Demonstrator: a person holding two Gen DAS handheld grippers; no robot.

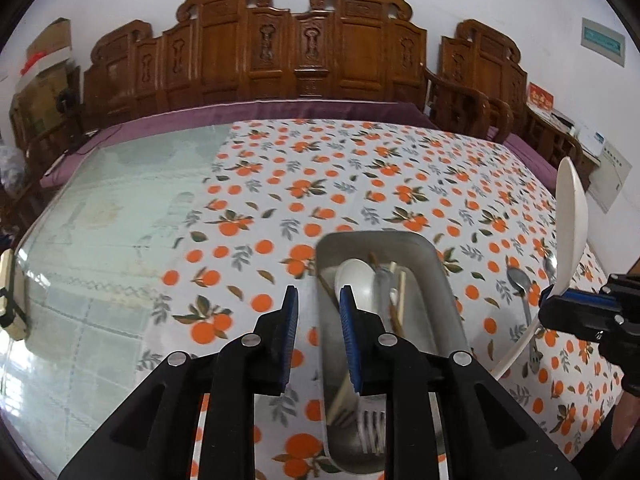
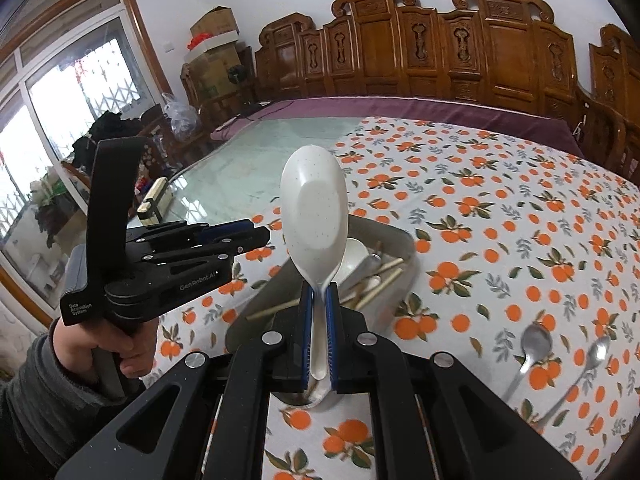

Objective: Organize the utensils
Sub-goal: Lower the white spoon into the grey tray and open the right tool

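Carved wooden seating lines the far wall behind a table (image 1: 120, 220) whose right part is covered by an orange-print cloth (image 1: 360, 184), the left part showing bare glass. Near the front edge of the table, on the cloth, stands a metal tray (image 1: 452, 320) that already holds a white spoon (image 1: 354, 280), chopsticks (image 2: 380, 280) and a fork (image 1: 372, 428).

Right hand-held gripper (image 2: 319, 332): closed on the handle of a large white rice paddle (image 2: 314, 220), which stands bowl-up, raised over the near end of the tray. Left hand-held gripper (image 1: 319, 336): jaws apart and holding nothing, poised above the tray's left wall. Two metal spoons (image 2: 534, 344) lie loose on the cloth to the right of the tray, toward the table's front right corner.

Step in hand, as judged: placing the paddle in the tray. To do this well, tilt the paddle until it lies along the tray's long axis, lower it until the bowl rests on the contents, and only then release, so that it neither tips over the rim nor scatters the chopsticks. The empty left hand-held gripper could steady the tray wall during the drop.
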